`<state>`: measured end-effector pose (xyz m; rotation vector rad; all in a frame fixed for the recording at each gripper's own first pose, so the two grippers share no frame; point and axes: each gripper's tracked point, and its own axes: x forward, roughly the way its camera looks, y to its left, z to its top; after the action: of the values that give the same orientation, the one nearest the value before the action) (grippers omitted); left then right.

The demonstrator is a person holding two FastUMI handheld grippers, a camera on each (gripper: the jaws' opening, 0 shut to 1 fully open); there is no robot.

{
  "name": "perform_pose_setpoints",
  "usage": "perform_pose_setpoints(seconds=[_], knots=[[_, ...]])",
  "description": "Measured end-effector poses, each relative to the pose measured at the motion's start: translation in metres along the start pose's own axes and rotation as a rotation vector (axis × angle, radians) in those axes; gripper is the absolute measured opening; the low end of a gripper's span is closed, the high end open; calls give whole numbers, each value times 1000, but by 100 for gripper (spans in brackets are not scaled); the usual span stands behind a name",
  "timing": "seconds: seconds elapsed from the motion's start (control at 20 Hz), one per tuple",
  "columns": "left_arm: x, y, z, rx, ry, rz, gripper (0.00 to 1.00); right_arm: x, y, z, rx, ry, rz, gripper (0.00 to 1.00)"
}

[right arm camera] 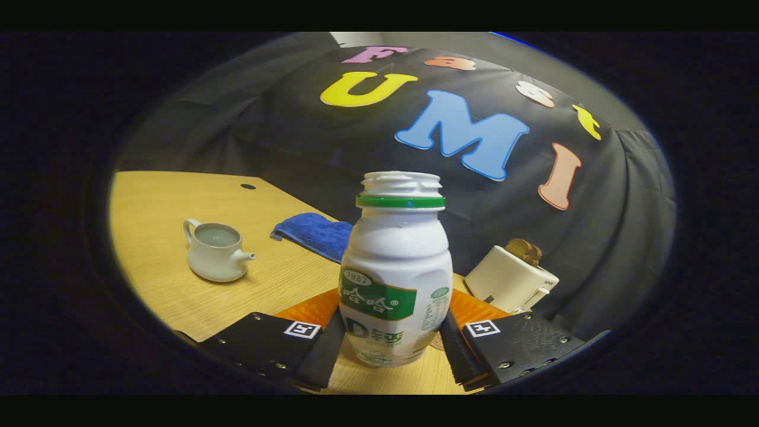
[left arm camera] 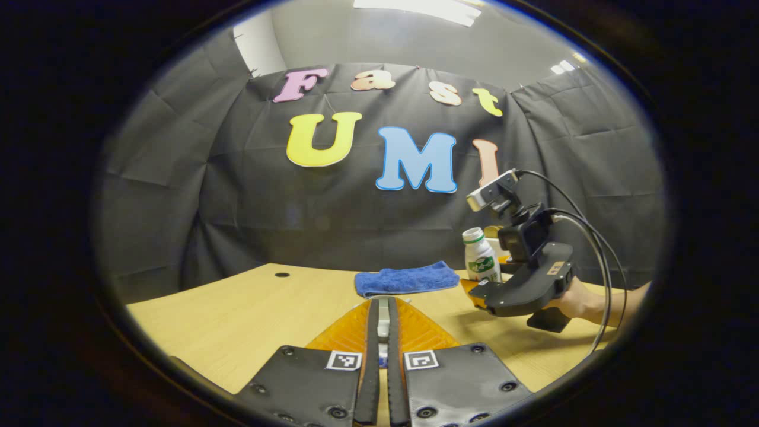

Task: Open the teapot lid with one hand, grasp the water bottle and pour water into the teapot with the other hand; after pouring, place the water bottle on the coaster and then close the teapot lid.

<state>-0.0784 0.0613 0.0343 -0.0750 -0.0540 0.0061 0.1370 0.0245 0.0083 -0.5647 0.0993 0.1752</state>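
The right gripper (right arm camera: 388,332) has its two fingers set on either side of the water bottle (right arm camera: 396,279), low on its body, so the bottle can be lifted upright and later tipped; whether both fingers already press on it I cannot tell, as the contact lines are hidden behind the bottle's bulge. The bottle stands on the table (right arm camera: 178,296) with its mouth uncapped, which suits pouring. The left gripper (left arm camera: 382,341) has its jaws drawn almost together on a small pale thing (left arm camera: 383,320), judged to be the teapot lid held clear of the pot, though too little of it shows to be sure. The right gripper view gives what the left one lacks: the teapot (right arm camera: 214,255) sits to the left, well apart from the bottle, its top open, with a blue cloth (right arm camera: 314,234) farther back and a pale toaster (right arm camera: 510,279) to the right. The left gripper view in turn shows the right gripper from outside, a hand (left arm camera: 584,302) holding it beside the bottle on the right of the table. I cannot make out the coaster for certain.
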Motion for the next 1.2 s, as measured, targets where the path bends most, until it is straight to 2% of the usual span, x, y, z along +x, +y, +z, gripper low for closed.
perform_pose_setpoints(seconds=[0.05,0.1,0.2,0.35,0.4,0.55,0.6,0.65,0.95,1.0,1.1,1.2], knots=[[-4,1,-1,-4,2,0,16,2,4,0,-30,1,3,74],[-8,2,-2,-9,6,-5,9,4,7,2,-58,2,6,74],[-19,0,-4,-18,15,-7,17,6,12,6,-102,-6,11,74],[-29,10,-11,-7,27,14,16,13,19,10,-197,-19,7,74],[-28,13,-15,-8,32,16,12,16,21,11,-235,-22,3,74],[-31,12,-16,-7,37,11,12,26,33,9,-313,-12,32,74],[-33,9,-18,-9,36,7,8,29,35,9,-339,-8,34,74],[-33,8,-16,-9,36,2,12,30,37,9,-361,-7,36,74],[-33,5,-16,11,38,-2,12,43,45,15,-528,-15,31,74],[-34,6,-17,10,38,0,8,44,47,14,-553,-16,32,74],[-35,8,-18,11,38,7,8,46,48,14,-587,-13,32,74],[-36,9,-21,8,43,9,12,47,50,16,-624,-13,31,74]])
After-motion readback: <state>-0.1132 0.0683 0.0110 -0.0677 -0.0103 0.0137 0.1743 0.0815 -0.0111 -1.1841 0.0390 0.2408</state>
